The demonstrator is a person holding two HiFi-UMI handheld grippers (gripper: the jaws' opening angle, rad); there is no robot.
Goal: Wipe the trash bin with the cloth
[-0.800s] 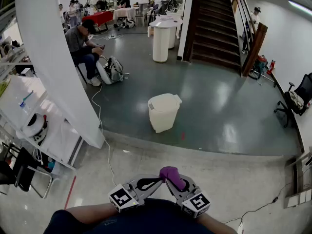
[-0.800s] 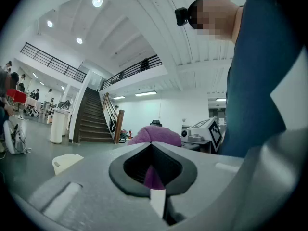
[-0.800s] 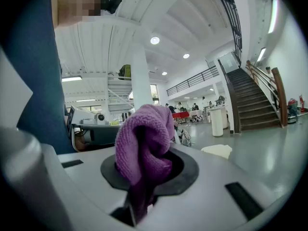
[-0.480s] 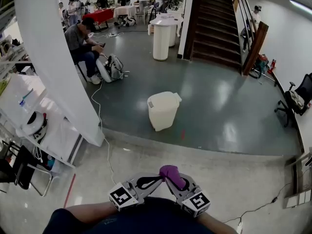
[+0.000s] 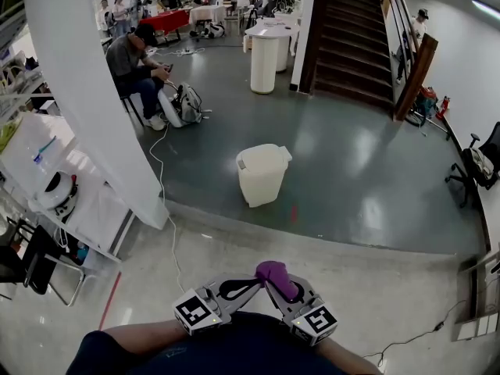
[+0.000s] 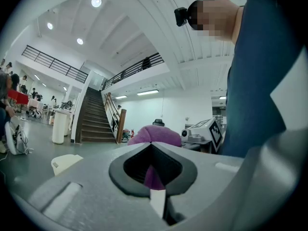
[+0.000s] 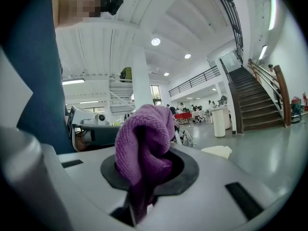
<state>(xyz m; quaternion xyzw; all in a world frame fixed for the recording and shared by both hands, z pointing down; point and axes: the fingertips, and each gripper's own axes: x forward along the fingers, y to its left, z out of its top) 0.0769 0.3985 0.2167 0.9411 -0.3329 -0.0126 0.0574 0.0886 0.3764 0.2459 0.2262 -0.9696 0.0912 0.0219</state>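
Soft, limp cloth is clenched in the right gripper fingers; left gripper fingers are pressed together, empty. The trash bin, mid-frame, looks light and may slide

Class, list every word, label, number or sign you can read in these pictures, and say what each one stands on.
No readable words or numbers in any view.
On the left gripper and the right gripper: black-and-white square marker patterns on the cubes, no letters or digits.
On the trash bin: a small grey patch on the lid, too small to read.
On the cloth: plain purple, no print.
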